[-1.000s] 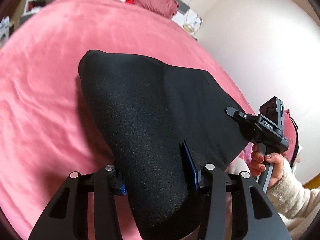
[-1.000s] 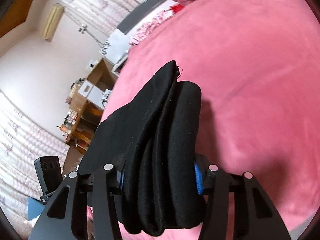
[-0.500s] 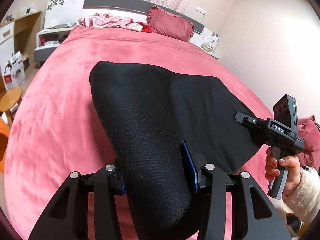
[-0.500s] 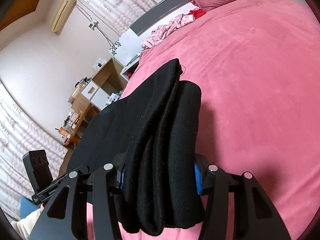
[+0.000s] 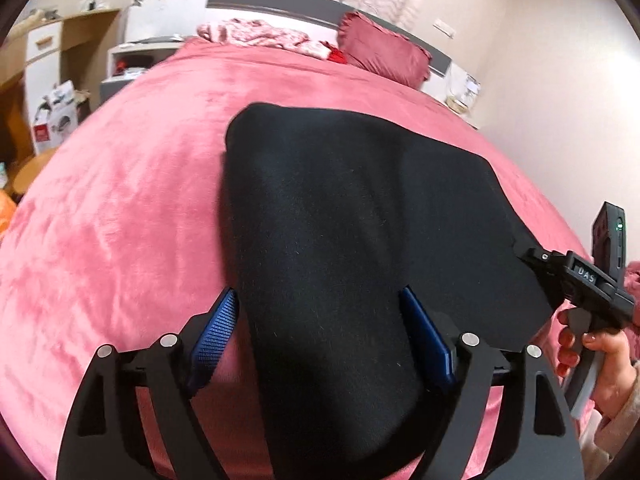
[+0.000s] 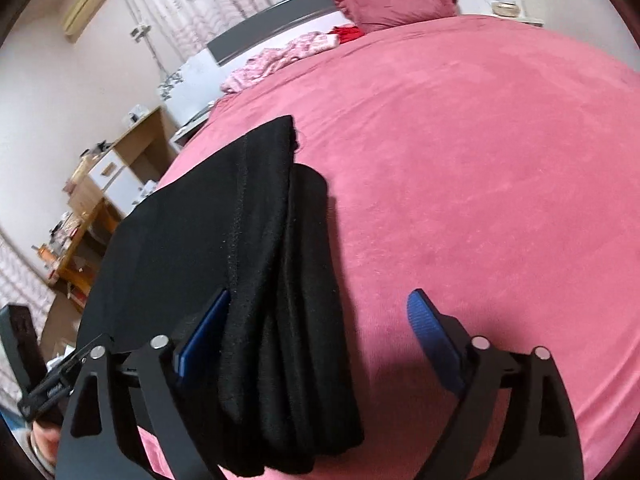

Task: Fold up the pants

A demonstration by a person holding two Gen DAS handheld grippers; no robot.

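The black pants [image 5: 340, 208] lie folded into a thick stack on the pink bed cover [image 5: 120, 208]. My left gripper [image 5: 322, 332] straddles the stack's near end. Its jaws are opening, and the blue pads [image 5: 218, 328] stand just off the cloth on both sides. In the right wrist view the layered fold edge of the pants [image 6: 280, 280] runs between the jaws of my right gripper [image 6: 318, 336]. Those jaws are opening too: one pad lies beside the cloth, and the other pad [image 6: 432, 336] stands well apart over bare cover. A hand [image 5: 592, 352] holds the right gripper's handle.
A dark red pillow [image 5: 384, 56] and a heap of pink clothes [image 5: 256, 34] lie by the headboard. A wooden desk with clutter [image 6: 100, 184] stands left of the bed. A pale wall [image 5: 560, 100] runs along the bed's right side.
Both grippers were shut on the pants and now have their jaws spread off the cloth. The pants have come down to rest on the bed cover.
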